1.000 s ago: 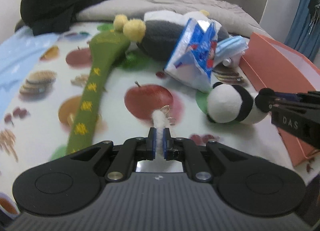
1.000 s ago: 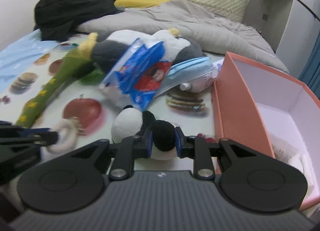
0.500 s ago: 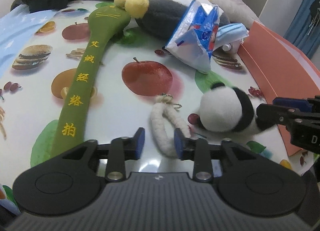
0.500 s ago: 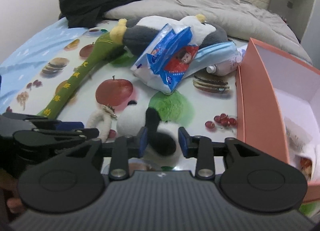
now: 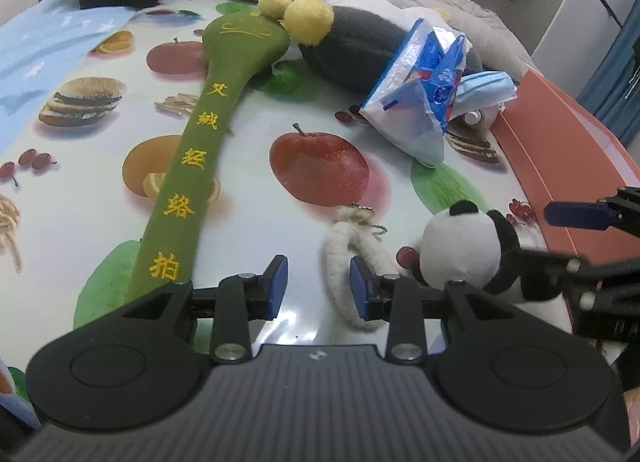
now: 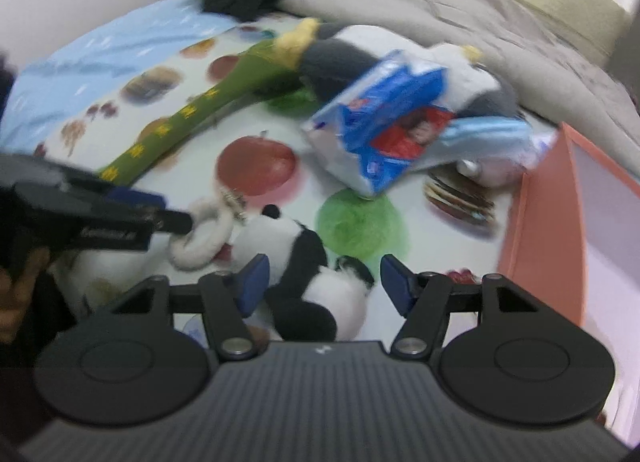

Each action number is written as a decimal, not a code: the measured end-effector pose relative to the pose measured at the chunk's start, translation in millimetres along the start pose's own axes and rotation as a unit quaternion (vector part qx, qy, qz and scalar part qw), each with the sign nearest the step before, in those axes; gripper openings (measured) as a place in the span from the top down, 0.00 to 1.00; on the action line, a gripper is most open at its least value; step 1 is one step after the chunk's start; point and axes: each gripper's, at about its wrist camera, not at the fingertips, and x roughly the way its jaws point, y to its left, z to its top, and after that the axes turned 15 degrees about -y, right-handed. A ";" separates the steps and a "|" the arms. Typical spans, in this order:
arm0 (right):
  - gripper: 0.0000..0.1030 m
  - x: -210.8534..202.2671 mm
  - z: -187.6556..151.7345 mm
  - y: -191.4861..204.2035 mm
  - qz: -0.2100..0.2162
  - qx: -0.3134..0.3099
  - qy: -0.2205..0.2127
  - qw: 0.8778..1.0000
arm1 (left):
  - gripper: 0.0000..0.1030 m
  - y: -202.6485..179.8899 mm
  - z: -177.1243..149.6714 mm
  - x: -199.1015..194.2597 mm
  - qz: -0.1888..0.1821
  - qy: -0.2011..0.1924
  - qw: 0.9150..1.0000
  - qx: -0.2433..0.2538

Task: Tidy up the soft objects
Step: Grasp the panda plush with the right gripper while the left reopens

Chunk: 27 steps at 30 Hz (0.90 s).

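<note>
At the bottom of the right wrist view, the right tool (image 6: pixel 322 282) had just been opening; its blue pads stood wide, clear of the small black-and-white plush panda (image 6: pixel 308 274) lying between them on the fruit-printed bed cover (image 6: pixel 360 222). Low in the left wrist view, the left tool (image 5: pixel 318 288) was partly open, its right pad touching the white fuzzy loop keychain (image 5: pixel 352 258). Upper left, the long green fabric paddle (image 5: pixel 200 166) bore yellow embroidered Chinese characters.
</note>
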 end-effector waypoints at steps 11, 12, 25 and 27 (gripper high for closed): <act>0.40 23.1 -13.3 26.4 0.036 -0.134 0.037 0.990 | 0.62 -5.5 2.0 8.2 0.000 0.006 1.000 0.021; 0.42 24.2 -15.0 27.1 0.037 -0.138 0.037 0.989 | 0.62 -6.1 1.9 8.5 -0.002 0.006 1.000 0.022; 0.54 23.8 -11.4 6.7 -0.003 -0.058 0.019 0.998 | 0.62 -19.2 1.5 18.2 0.003 0.002 0.998 0.059; 0.54 23.0 -11.1 -1.0 -0.006 -0.019 0.020 1.000 | 0.62 -23.1 1.1 20.1 0.006 0.003 0.997 0.073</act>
